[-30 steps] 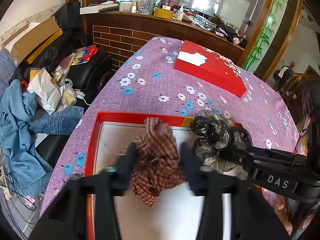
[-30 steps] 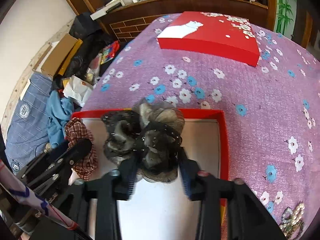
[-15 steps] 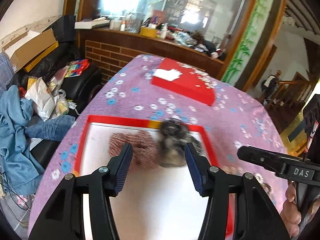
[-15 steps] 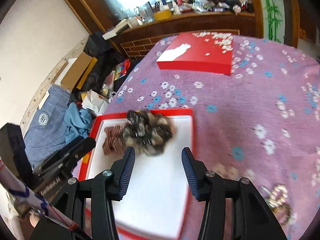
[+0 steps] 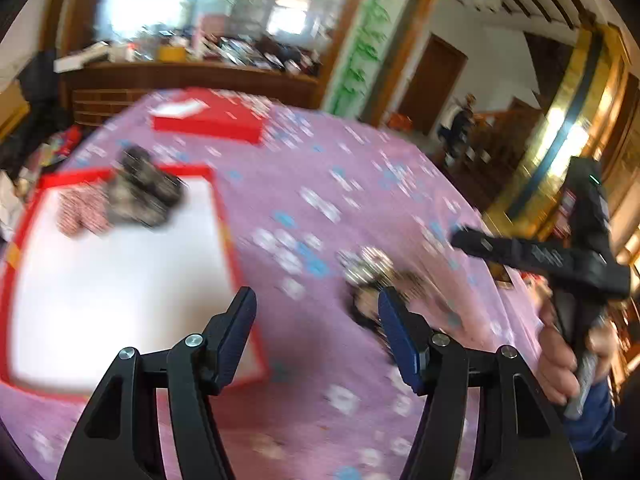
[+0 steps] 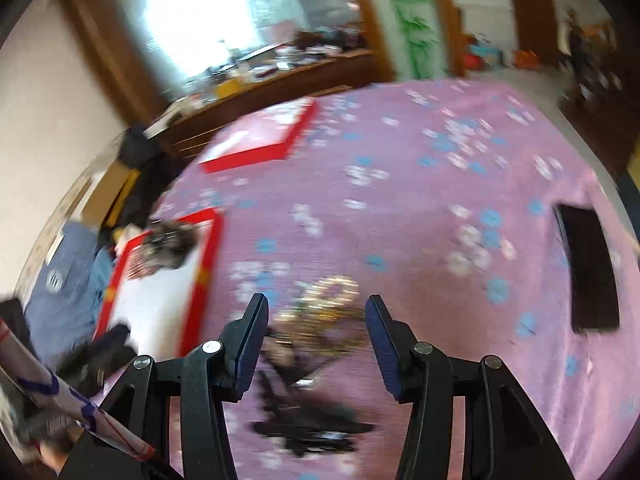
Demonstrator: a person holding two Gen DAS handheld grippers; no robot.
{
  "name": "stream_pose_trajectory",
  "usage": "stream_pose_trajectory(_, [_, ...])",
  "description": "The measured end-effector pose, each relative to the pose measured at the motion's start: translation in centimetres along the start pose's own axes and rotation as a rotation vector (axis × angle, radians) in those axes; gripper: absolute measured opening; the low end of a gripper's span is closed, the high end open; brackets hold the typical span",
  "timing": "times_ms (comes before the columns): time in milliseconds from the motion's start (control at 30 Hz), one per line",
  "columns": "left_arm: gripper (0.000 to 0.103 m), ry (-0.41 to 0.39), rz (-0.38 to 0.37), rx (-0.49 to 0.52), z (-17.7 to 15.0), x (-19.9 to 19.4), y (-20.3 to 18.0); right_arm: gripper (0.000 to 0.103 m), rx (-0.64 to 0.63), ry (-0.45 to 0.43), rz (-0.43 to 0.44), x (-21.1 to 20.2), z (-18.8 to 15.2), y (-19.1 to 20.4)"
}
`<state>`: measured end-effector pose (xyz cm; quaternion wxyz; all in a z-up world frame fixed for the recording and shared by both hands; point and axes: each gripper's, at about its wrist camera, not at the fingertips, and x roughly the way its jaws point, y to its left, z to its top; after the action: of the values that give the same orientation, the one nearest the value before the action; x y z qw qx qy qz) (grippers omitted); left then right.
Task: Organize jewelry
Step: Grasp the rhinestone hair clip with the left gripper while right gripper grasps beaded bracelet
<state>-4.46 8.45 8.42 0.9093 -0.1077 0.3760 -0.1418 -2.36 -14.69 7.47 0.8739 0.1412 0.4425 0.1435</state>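
Note:
Both views are blurred by motion. A red-rimmed white tray (image 5: pixel 224 232) holds a plaid scrunchie (image 5: pixel 78 212) and a dark grey scrunchie (image 5: pixel 144 196); the tray also shows in the right wrist view (image 6: pixel 202 276). A pile of jewelry (image 5: pixel 372 276) with a pearl-and-gold piece (image 6: pixel 332 292) and dark hair pieces (image 6: pixel 308 420) lies on the purple floral cloth. My left gripper (image 5: pixel 316 320) is open and empty, just left of the pile. My right gripper (image 6: pixel 316 320) is open and empty above the pile.
A closed red box (image 5: pixel 208 120) lies at the far side of the table. A black flat object (image 6: pixel 588 272) lies at the right. A cluttered wooden counter (image 5: pixel 192 68) stands behind. Clothes and bags (image 6: pixel 68 292) lie left of the table.
Both grippers let go of the scrunchies in the tray, opened, and swung right and back to the jewelry pile on the cloth.

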Motion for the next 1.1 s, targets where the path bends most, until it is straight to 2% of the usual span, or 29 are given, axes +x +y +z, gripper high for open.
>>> stream_pose_trajectory(100, [0.062,0.088,-0.055,-0.039,-1.2,1.8,-1.7,0.054,0.044,-0.023,0.016,0.9,-0.1,-2.6])
stream_pose_trajectory(167, [0.062,0.141,-0.095,-0.11,-1.9,3.0,-2.3,0.054,0.073,-0.039,0.042,1.7,-0.4,-3.9])
stream_pose_trajectory(300, [0.066,0.247,-0.159,-0.276,-3.0,5.1,-2.7,0.054,0.123,0.006,0.113,2.5,-0.6,-5.3])
stream_pose_trajectory(400, [0.069,0.268,-0.181,-0.381,-3.1,6.6,-3.5,0.054,0.138,0.025,0.155,2.6,-0.7,-5.4])
stream_pose_trajectory(467, [0.078,0.262,-0.16,-0.419,-3.1,7.2,-3.9,0.054,0.151,0.03,0.173,2.6,-0.9,-5.5])
stream_pose_trajectory(533, [0.078,0.264,-0.135,-0.454,-3.0,8.2,-4.7,0.054,0.158,0.027,0.188,2.4,-0.9,-5.6])
stream_pose_trajectory(700, [0.079,0.289,-0.061,-0.376,-3.1,10.4,-7.3,0.054,0.171,0.016,0.199,2.0,-1.0,-5.7])
stream_pose_trajectory(800, [0.079,0.283,0.013,-0.197,-3.3,11.0,-9.7,0.054,0.184,0.009,0.208,1.7,-1.0,-6.2])
stream_pose_trajectory(867, [0.078,0.271,0.035,-0.135,-3.5,11.1,-10.4,0.054,0.189,0.007,0.213,1.5,-1.0,-6.3])
stream_pose_trajectory(967, [0.072,0.241,0.004,-0.11,-3.8,10.5,-10.0,0.054,0.187,0.007,0.218,1.5,-1.1,-6.3])
stream_pose_trajectory(1100, [0.056,0.211,-0.065,-0.073,-3.8,9.2,-9.2,0.055,0.185,0.028,0.224,1.9,-1.2,-6.2])
